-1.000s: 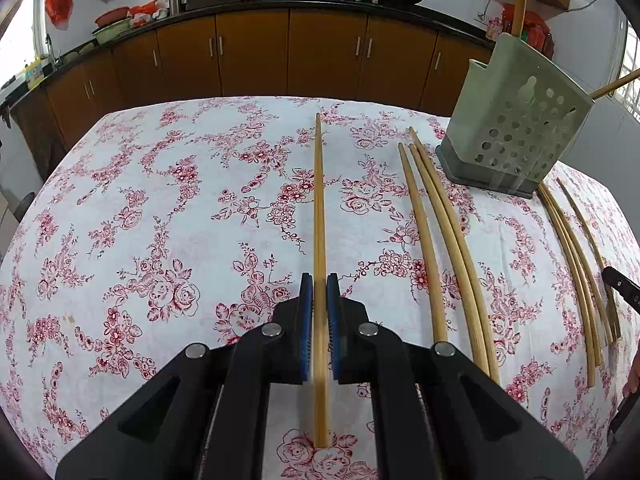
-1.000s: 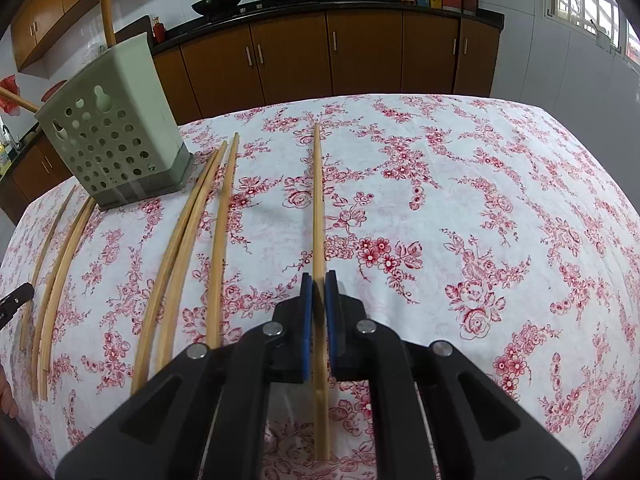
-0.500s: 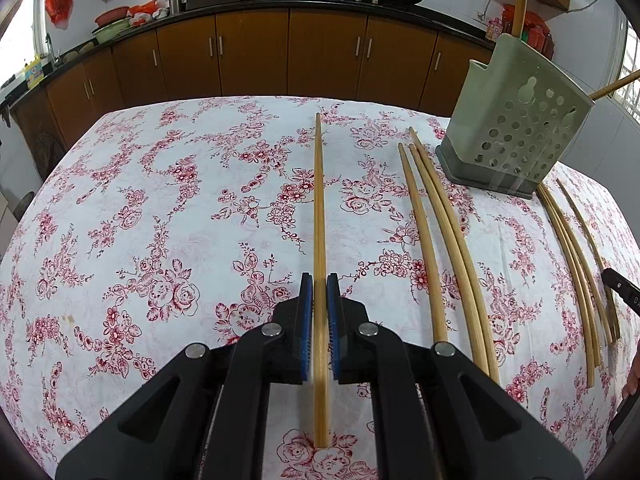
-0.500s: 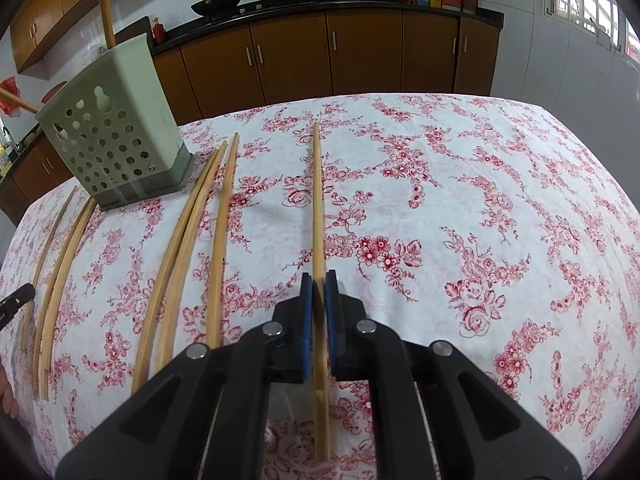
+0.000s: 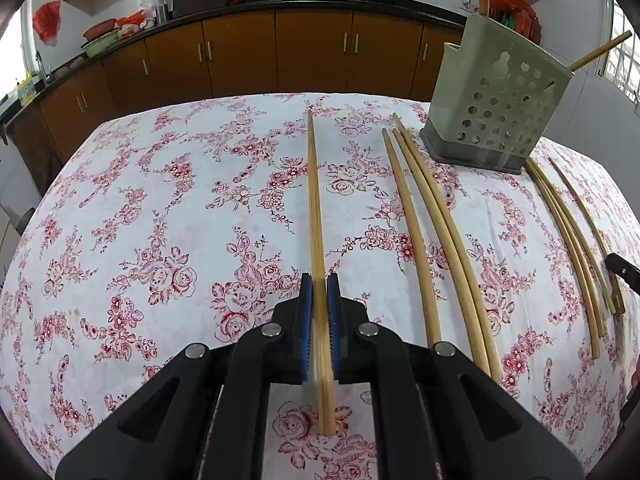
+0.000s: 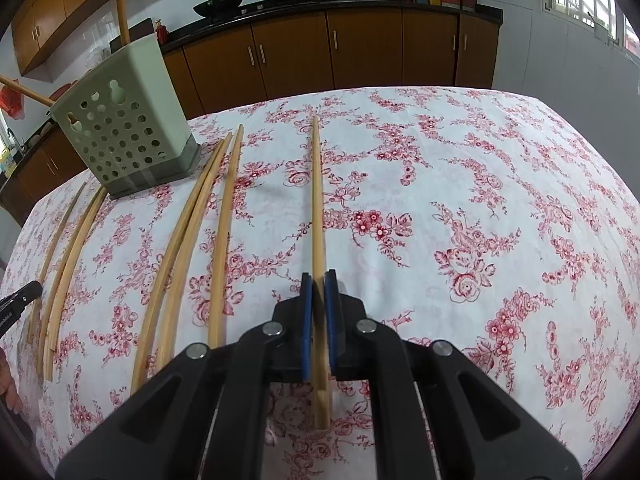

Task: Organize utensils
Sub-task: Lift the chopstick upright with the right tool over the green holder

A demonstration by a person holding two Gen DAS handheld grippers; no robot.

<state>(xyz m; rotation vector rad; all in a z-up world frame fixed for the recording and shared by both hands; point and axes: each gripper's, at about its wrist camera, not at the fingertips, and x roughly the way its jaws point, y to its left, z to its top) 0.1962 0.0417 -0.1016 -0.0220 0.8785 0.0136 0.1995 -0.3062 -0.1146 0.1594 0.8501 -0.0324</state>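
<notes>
Left gripper (image 5: 320,292) clamps one chopstick (image 5: 314,200); right gripper (image 6: 319,288) clamps another chopstick (image 6: 317,200); holder (image 5: 496,96) on worktop (image 5: 160,200).

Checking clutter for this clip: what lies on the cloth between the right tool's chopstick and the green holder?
In the right wrist view, three loose chopsticks lie between the held chopstick and the holder.

Bamboo chopsticks (image 5: 408,220) lie flat – green holder (image 5: 496,116) upright beside them.
</notes>
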